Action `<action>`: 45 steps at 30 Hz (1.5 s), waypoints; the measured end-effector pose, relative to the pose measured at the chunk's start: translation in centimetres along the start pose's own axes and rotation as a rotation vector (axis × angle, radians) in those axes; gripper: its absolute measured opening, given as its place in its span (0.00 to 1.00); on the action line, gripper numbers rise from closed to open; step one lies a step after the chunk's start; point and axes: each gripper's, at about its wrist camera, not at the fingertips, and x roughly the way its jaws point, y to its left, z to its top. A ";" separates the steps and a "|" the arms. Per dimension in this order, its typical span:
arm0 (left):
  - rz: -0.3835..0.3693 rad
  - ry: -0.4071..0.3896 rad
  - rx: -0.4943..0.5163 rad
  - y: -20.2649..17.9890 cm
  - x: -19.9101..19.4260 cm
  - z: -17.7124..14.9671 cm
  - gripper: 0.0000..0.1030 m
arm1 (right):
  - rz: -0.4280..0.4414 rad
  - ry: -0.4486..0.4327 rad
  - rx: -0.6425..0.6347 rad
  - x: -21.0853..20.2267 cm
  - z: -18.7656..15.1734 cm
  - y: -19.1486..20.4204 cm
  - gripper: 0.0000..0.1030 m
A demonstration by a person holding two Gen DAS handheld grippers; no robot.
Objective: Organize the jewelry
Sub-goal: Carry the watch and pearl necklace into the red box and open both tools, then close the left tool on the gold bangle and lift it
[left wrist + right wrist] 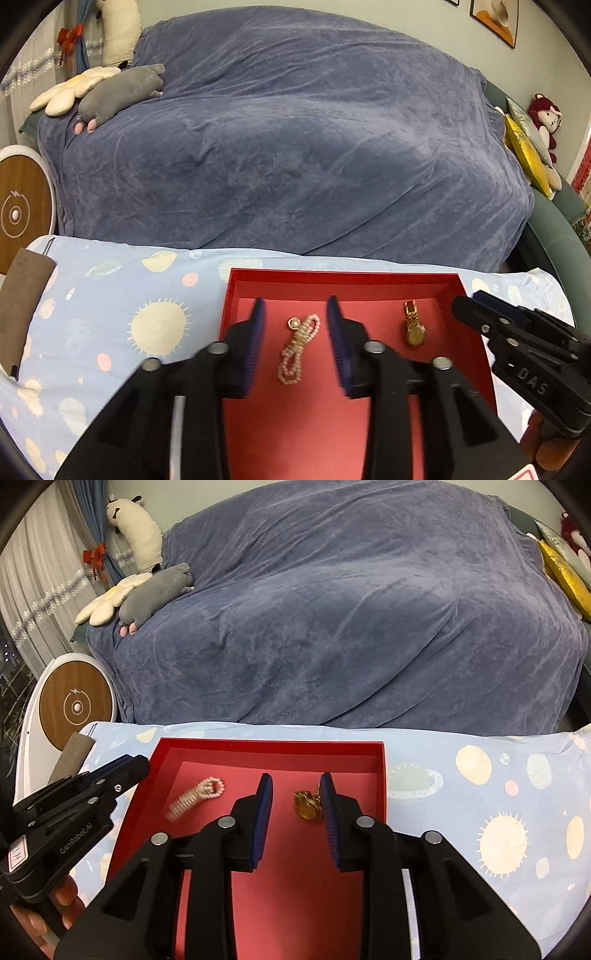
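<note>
A red box (476,306) is set on a blue cloth (110,306) with suns and planets on it. Behind it, a big blue blanket (295,129) is spread over a bed.

Two pieces of jewelry are seen on the box floor. A pink bead bracelet (297,349) is laid toward the left. A gold watch (414,325) is laid toward the right. They are apart from each other.

The left gripper (295,343) is held over the box with its jaws spread. The bracelet is seen between the jaws, but it is not pinched and lies flat on the floor.

The right gripper (297,818) is also held over the box with its jaws spread. The watch (308,805) is seen between them, just beside the right pad (328,812). Whether the pad touches it cannot be told. Nothing is pinched.
</note>
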 end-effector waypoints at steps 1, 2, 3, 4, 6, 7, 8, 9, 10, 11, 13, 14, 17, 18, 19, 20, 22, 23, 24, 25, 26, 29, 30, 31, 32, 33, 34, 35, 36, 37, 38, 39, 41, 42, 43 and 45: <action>0.008 -0.014 -0.003 0.1 -0.4 -0.1 0.55 | -0.004 -0.023 0.001 -0.9 -0.2 0.0 0.47; 0.015 -0.030 -0.004 0.3 -0.9 -0.3 0.56 | -0.001 -0.036 0.001 -1.5 -0.3 -0.1 0.50; 0.013 -0.040 -0.004 0.5 -1.4 -0.6 0.56 | 0.008 -0.041 0.002 -2.3 -0.5 -0.1 0.50; 0.008 -0.041 -0.003 0.7 -2.1 -1.0 0.56 | 0.018 -0.047 0.004 -3.3 -0.8 -0.1 0.50; 0.011 -0.048 -0.003 1.2 -3.7 -2.0 0.56 | 0.035 -0.061 0.007 -5.6 -1.7 -0.1 0.50; 0.013 -0.054 -0.001 1.4 -4.5 -2.5 0.56 | 0.040 -0.062 0.004 -6.7 -2.3 -0.1 0.51; 0.019 -0.056 0.001 1.7 -5.5 -3.2 0.57 | 0.040 -0.061 0.000 -7.9 -3.1 0.0 0.51; 0.026 -0.059 0.004 1.9 -6.5 -4.1 0.57 | 0.043 -0.065 -0.003 -9.1 -3.8 0.2 0.53; 0.028 -0.059 0.007 2.1 -7.4 -4.9 0.57 | 0.046 -0.071 -0.004 -10.4 -4.9 0.3 0.55; 0.031 -0.055 0.009 2.3 -8.4 -5.8 0.57 | 0.043 -0.075 -0.009 -11.6 -6.0 0.4 0.61; 0.032 -0.045 0.011 2.7 -10.1 -7.8 0.57 | 0.029 -0.081 -0.030 -13.3 -8.0 1.1 0.62; 0.031 -0.041 0.011 2.9 -10.9 -8.8 0.57 | 0.027 -0.078 -0.038 -14.0 -9.2 1.4 0.62; 0.031 -0.012 0.019 3.1 -12.6 -12.0 0.60 | 0.039 -0.048 -0.036 -15.3 -12.8 2.0 0.62; 0.034 0.000 0.025 3.1 -13.0 -13.1 0.60 | 0.050 -0.036 -0.028 -15.5 -13.7 2.0 0.62; 0.037 0.013 0.033 3.1 -13.4 -14.3 0.60 | 0.062 -0.022 -0.020 -15.7 -14.8 2.0 0.62; 0.037 0.021 0.037 3.2 -13.8 -15.3 0.60 | 0.062 -0.013 -0.013 -15.9 -15.8 2.1 0.62; 0.026 0.053 0.029 3.3 -14.2 -17.5 0.60 | 0.065 0.004 -0.002 -16.2 -17.5 2.3 0.62; 0.021 0.070 0.019 3.4 -14.3 -18.5 0.60 | 0.063 0.009 0.000 -16.3 -18.2 2.4 0.62; 0.019 0.088 0.009 3.4 -14.3 -19.6 0.60 | 0.061 0.012 0.002 -16.4 -18.9 2.4 0.62; 0.018 0.098 0.007 3.4 -14.5 -20.6 0.60 | 0.058 0.014 -0.003 -16.6 -19.5 2.5 0.62; 0.021 0.101 0.007 3.3 -14.7 -21.4 0.61 | 0.051 0.013 -0.010 -16.7 -20.1 2.6 0.62; 0.036 0.112 0.018 2.7 -14.8 -23.9 0.69 | 0.031 0.024 -0.013 -16.7 -21.3 2.5 0.62; 0.036 0.113 0.020 2.3 -14.7 -24.5 0.70 | 0.034 0.030 -0.003 -16.6 -21.6 2.4 0.62; 0.038 0.115 0.025 1.9 -14.6 -25.0 0.72 | 0.037 0.034 0.011 -16.5 -21.6 2.1 0.62; 0.043 0.113 0.034 1.5 -14.4 -25.4 0.73 | 0.035 0.035 0.022 -16.4 -21.7 1.9 0.62; 0.048 0.110 0.045 1.1 -14.2 -25.6 0.74 | 0.032 0.034 0.029 -16.4 -21.9 1.6 0.62; 0.057 0.112 0.054 0.7 -13.8 -25.9 0.75 | 0.028 0.031 0.034 -16.4 -22.0 1.5 0.62; 0.057 0.120 0.056 0.5 -13.4 -26.0 0.75 | 0.022 0.029 0.037 -16.5 -22.1 1.4 0.62; 0.056 0.127 0.049 0.4 -13.0 -26.1 0.75 | 0.018 0.027 0.041 -16.4 -22.1 1.3 0.62; 0.056 0.131 0.037 0.3 -12.6 -26.0 0.75 | 0.015 0.027 0.044 -16.4 -22.2 1.2 0.62; 0.046 0.133 0.027 0.3 -12.4 -26.0 0.75 | 0.011 0.029 0.051 -16.3 -22.3 1.1 0.62; 0.044 0.130 0.018 0.3 -12.2 -25.9 0.75 | 0.010 0.031 0.058 -16.1 -22.5 1.1 0.62; 0.044 0.125 0.011 0.1 -12.0 -25.8 0.75 | 0.012 0.036 0.066 -15.7 -22.5 1.0 0.62; 0.038 0.124 0.010 0.1 -11.9 -25.7 0.75 | 0.009 0.038 0.064 -15.6 -22.6 1.1 0.62; 0.043 0.124 0.009 0.0 -11.8 -25.8 0.75 | 0.010 0.040 0.062 -15.5 -22.7 1.2 0.62; 0.041 0.137 0.006 0.0 -11.2 -25.8 0.73 | 0.015 0.045 0.060 -15.3 -22.7 1.3 0.62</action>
